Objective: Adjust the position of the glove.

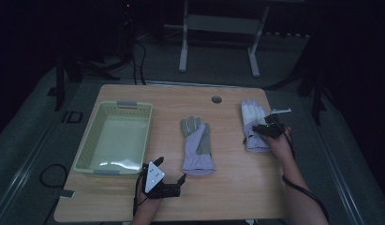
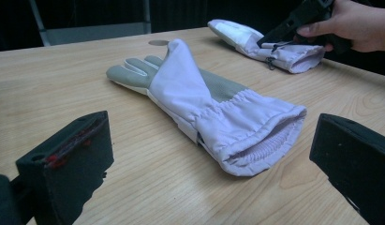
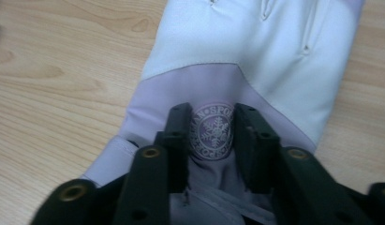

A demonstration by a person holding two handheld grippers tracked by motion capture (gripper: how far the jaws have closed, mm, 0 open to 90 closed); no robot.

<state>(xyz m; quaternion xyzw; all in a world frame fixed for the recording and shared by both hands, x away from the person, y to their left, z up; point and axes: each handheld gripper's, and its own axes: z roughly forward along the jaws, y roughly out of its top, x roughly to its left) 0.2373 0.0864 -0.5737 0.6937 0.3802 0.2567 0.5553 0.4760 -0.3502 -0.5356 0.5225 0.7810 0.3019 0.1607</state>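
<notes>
The right gripper (image 1: 255, 127) is down on the right-hand glove (image 1: 254, 123), its jaws drawn in on either side of the round snowflake badge (image 3: 217, 131) on the back of the glove. In the right gripper view a fold of lilac fabric sits pinched between them. This glove lies flat on the counter (image 1: 227, 187), long axis running away from the person, fingers pointing to the far edge and cuff toward the hand that holds the gripper.

The left gripper (image 1: 170, 174) rests at the near edge of the counter, jaws spread wide with nothing between them. Ahead of it and slightly to its right lies the second glove (image 2: 204, 105), grey palm patch up. Its open elastic cuff faces this gripper and its fingers point away, so its long axis runs roughly parallel to the first glove's. Just to the left gripper's far left stands a pale plastic basket (image 1: 87, 140), well apart from both gloves.
</notes>
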